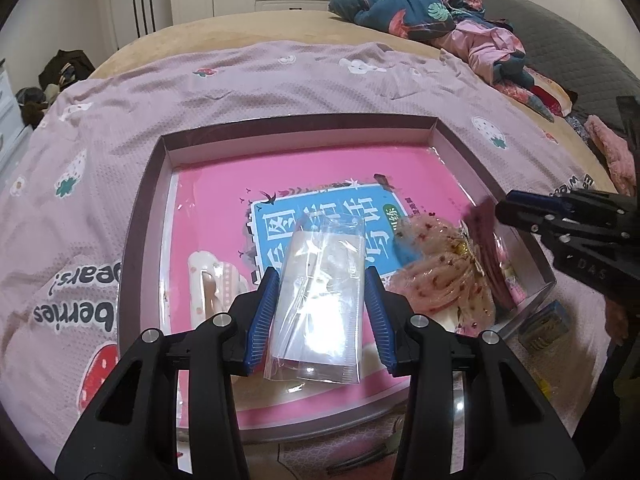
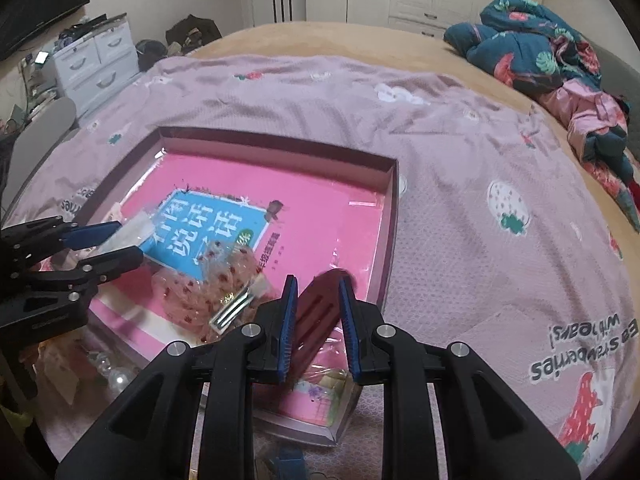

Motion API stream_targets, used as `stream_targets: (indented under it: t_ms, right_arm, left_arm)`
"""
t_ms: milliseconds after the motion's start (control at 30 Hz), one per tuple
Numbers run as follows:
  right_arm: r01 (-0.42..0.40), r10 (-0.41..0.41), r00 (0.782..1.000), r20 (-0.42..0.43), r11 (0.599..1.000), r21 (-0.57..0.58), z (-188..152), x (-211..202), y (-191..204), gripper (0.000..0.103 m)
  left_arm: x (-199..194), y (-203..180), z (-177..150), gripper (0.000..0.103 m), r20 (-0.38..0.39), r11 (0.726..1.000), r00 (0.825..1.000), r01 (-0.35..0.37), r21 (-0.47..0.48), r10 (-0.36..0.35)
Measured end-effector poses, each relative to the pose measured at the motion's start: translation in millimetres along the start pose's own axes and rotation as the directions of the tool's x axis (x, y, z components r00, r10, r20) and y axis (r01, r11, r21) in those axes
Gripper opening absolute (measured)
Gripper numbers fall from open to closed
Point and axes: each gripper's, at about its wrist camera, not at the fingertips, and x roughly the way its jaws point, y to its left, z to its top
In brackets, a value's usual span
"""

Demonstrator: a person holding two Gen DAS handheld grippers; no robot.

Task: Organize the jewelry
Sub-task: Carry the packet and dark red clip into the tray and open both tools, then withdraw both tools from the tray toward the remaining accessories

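Right wrist view: the right gripper (image 2: 318, 320) clamps a dark red flat comb-like piece (image 2: 320, 304), long axis pointing ahead, over the shallow pink-lined box (image 2: 390, 216); farther left, the left gripper (image 2: 116, 242) grips a clear plastic packet (image 2: 134, 226).

Both views are taken from close above a bed, angled steeply down along each gripper's fingers. The left wrist view is aimed at the box (image 1: 434, 128) from its near edge; the right wrist view is set further right. The box (image 2: 394, 216) and book (image 1: 320, 216) are shared.
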Motion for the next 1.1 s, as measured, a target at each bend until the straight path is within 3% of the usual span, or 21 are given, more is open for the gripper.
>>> stream_targets:
  t_ms: [67,133,200,300,433,567,700,933,1100]
  right_arm:
    - [-0.006,0.006,1.000,-0.002,1.000,0.005,-2.4,0.6,0.1,0.021]
    - [-0.007,0.007,1.000,0.011,1.000,0.017,-4.8,-4.7,-0.6,0.034]
    - [-0.014,0.013,1.000,0.029,1.000,0.027,-7.4,-11.7,-1.6,0.039]
    - [-0.021,0.018,0.998,0.057,0.999,0.049,-12.4,-25.8,-4.4,0.049]
    - [-0.025,0.018,0.995,0.095,0.997,0.078,-19.1,-45.4,-8.7,0.067]
    - [-0.031,0.016,0.990,0.142,0.994,0.104,-24.8,-66.5,-12.9,0.076]
    - [-0.050,0.022,0.981,0.192,0.989,0.138,-28.3,-88.3,-16.7,0.088]
    - [-0.049,0.011,0.965,0.262,0.989,0.140,-32.0,-124.0,-14.3,0.090]
    - [-0.052,0.008,0.949,0.315,0.990,0.133,-36.9,-149.8,-9.6,0.094]
  left_arm:
    - [0.3,-1.6,-0.4,0.035,-0.002,1.000,1.000,0.003,0.004,-0.003]
    - [0.5,-1.4,-0.9,0.035,-0.002,1.000,1.000,0.005,0.007,-0.005]
    - [0.7,-1.8,-1.2,0.035,-0.004,1.000,1.000,0.005,0.010,-0.005]
    - [-0.2,-2.1,-0.6,0.046,-0.001,1.000,1.000,0.010,0.009,-0.010]
    - [-5.3,-4.0,0.7,0.053,0.010,1.000,1.000,0.009,0.012,-0.009]
    - [-15.4,-5.5,2.7,0.060,0.026,1.000,1.000,0.010,0.010,-0.010]
    - [-34.5,-2.5,6.2,0.074,0.056,1.000,0.998,-0.006,-0.007,0.006]
    - [-80.8,14.0,6.0,0.093,0.136,0.997,0.990,-0.015,-0.077,0.025]
    - [-114.2,23.5,3.4,0.093,0.197,0.994,0.979,-0.029,-0.104,0.049]
